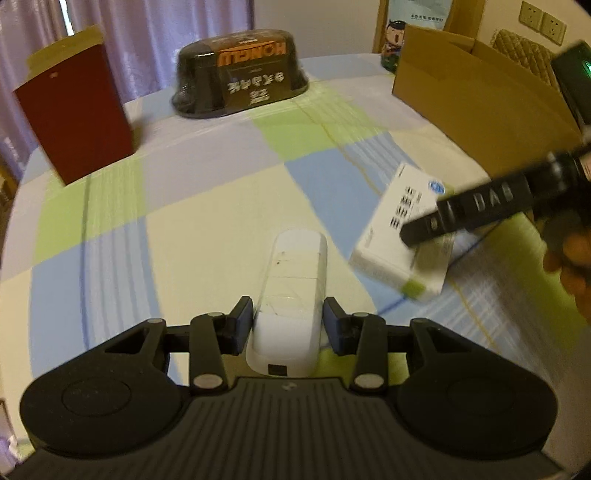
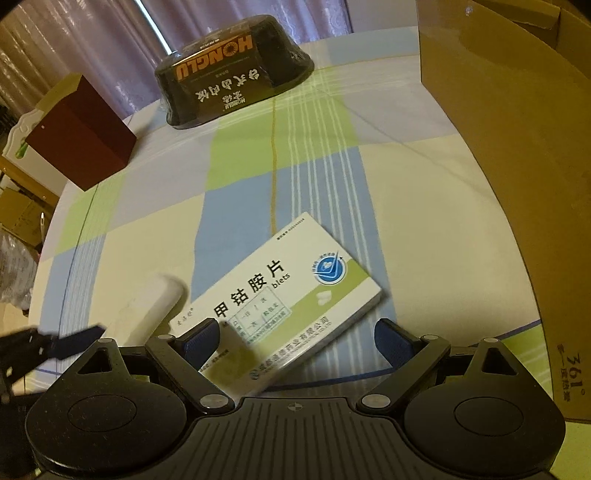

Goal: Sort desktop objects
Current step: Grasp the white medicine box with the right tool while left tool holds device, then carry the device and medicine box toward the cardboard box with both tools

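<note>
A: Left wrist view. What does the left gripper [image 1: 289,325] show?

B: Its blue pads sit narrow, one at each side of a white remote control [image 1: 295,291]; the left pad touches the remote's side, the right pad is at or just off the other side; whether the grip is firm cannot be told; the remote lies lengthwise on the checked tablecloth [image 1: 207,206], pointing toward the black HONGLU package [image 1: 240,74].

A: And the right gripper [image 2: 297,334]?

B: Jaws wide, one pad at each side of the near end of a white-and-green medicine box [image 2: 284,306]; the left pad overlaps the box's near corner, the right pad stands apart from it; the box lies flat and askew on the cloth, nearer than the HONGLU package, with the remote just to its left.

A: Landmark relations, taking the HONGLU package as reference?

B: The package stands at the far edge of the table; a dark red box [image 1: 74,114] stands upright to its left and nearer; an open cardboard carton [image 1: 476,88] stands to its right, marked 361° on the side seen in the right wrist view; the medicine box lies between the package and the grippers, close beside the carton.

A: Anything else?

B: A person's hand [image 1: 570,266] shows at the right margin of the left wrist view, blurred, behind the right gripper's finger; lilac curtains [image 1: 155,33] hang beyond the package.
</note>
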Available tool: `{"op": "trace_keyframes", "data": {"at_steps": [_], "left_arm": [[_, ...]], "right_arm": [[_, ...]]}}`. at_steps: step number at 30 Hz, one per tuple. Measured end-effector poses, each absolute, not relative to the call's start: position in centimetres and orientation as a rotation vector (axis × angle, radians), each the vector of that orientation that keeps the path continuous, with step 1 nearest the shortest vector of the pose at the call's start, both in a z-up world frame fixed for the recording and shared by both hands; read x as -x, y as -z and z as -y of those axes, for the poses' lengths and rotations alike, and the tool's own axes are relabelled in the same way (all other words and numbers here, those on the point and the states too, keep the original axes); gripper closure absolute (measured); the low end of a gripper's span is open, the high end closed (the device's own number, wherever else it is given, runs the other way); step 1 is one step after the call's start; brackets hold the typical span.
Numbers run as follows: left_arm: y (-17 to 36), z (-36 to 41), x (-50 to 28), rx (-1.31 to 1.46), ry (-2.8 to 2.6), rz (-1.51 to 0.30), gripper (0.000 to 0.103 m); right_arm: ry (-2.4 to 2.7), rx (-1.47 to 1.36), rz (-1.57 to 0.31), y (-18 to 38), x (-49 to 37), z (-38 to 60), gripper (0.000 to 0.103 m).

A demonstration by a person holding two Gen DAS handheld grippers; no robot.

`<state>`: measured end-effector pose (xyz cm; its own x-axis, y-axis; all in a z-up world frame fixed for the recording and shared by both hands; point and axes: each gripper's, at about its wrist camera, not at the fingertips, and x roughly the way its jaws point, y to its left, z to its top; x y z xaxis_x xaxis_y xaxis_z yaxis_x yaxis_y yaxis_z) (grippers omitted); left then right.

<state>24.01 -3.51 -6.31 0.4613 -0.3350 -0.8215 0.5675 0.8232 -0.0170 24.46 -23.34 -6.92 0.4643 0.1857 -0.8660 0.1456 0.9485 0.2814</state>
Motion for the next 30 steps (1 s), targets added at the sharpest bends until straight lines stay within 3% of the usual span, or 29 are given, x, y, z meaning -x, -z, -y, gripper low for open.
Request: {"op": "trace_keyframes", "data": {"at_steps": [12, 25, 30], "left_arm": [[7.6, 7.2, -20.1, -0.333, 0.717, -1.003, 0.068], [7.9, 5.7, -14.6, -0.287, 0.591, -1.018, 0.068], [7.8, 5.3, -13.9, -0.308, 0.551, -1.010, 0.062]], "right_arm": [[-0.011, -0.344, -1.085, 7.0, -24.4, 24.6, 0.010], [-0.093, -0.057, -1.081, 8.2, -23.0, 21.3, 0.010], [-0.101, 0.020, -1.068, 8.4, -22.6, 20.5, 0.013]]}}
